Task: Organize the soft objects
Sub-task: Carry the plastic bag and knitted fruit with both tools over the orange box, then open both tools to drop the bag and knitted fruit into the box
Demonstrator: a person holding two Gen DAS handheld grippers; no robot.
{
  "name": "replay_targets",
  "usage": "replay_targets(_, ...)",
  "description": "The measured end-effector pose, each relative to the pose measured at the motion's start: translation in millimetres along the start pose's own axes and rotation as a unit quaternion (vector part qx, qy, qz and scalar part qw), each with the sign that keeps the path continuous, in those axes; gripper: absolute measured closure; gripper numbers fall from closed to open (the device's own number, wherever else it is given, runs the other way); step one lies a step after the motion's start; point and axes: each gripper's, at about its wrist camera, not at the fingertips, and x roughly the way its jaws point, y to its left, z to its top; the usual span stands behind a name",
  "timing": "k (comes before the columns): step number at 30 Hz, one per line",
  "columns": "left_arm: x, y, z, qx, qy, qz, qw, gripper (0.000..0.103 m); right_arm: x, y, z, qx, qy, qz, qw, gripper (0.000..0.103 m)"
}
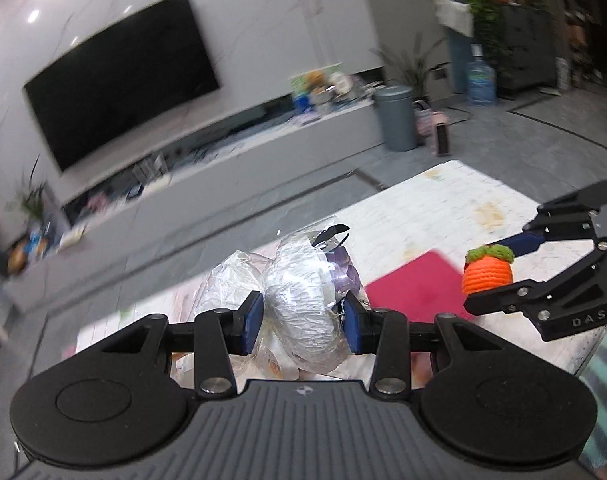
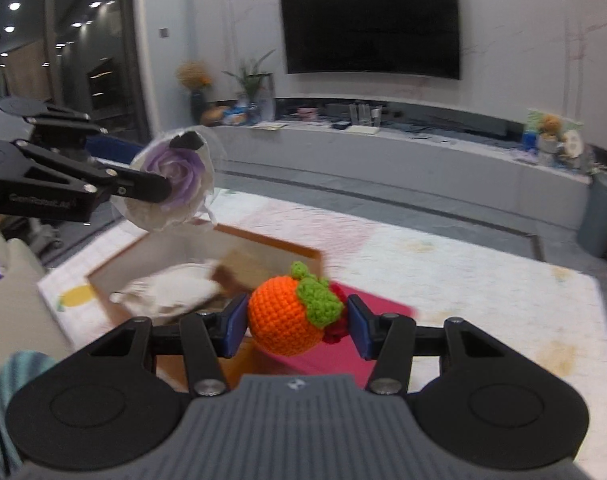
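Both grippers loaded, hovering over the wooden tray point(image 2: 263, 245).
Right gripper point(image 2: 297, 326) is pinching the crocheted orange point(image 2: 281, 322); left gripper point(image 1: 301, 322) is clamping the wrapped purple rose point(image 1: 303, 300); tray is lying below-left of the right one, nearer the left.

left: my left gripper point(image 1: 302, 318) raised off the table, blue pads point(image 1: 252, 322) pressed in on a wrapped flower point(image 1: 303, 300) | right: my right gripper point(image 2: 297, 326) level beside it, well apart, pads point(image 2: 234, 325) clamping a crocheted orange point(image 2: 289, 314) | both jaws part-closed around their loads
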Motion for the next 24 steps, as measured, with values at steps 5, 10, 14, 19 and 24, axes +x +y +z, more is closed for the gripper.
replay_targets(5, 2.0, 37.1, -25.9, -0.050, 0.025, -0.013, 0.9983, 0.056, 30.8, 45.5, 7.1, -0.014, 0.014, 0.032, 0.999, 0.051)
replay_targets(10, 16.5, 45.4, -45.4, -0.056, 0.030, -0.054, 0.9965, 0.056, 75.6, 71.4, 11.4, -0.044, 0.059, 0.036, 0.997, 0.051)
replay_targets(14, 32.7, 53.0, -64.4, -0.065, 0.044, -0.071, 0.9943, 0.056, 111.1, 77.7, 15.0, -0.086, 0.115, 0.031, 0.989, 0.051)
replay_targets(19, 52.4, 60.4, -83.9, -0.089, 0.067, -0.088, 0.9899, 0.056, 145.7, 72.6, 14.7, -0.105, 0.164, 0.022, 0.981, 0.051)
replay_targets(24, 62.3, 62.2, -98.0, -0.106, 0.076, -0.096, 0.9868, 0.056, 163.5, 70.5, 9.0, -0.116, 0.188, 0.021, 0.975, 0.050)
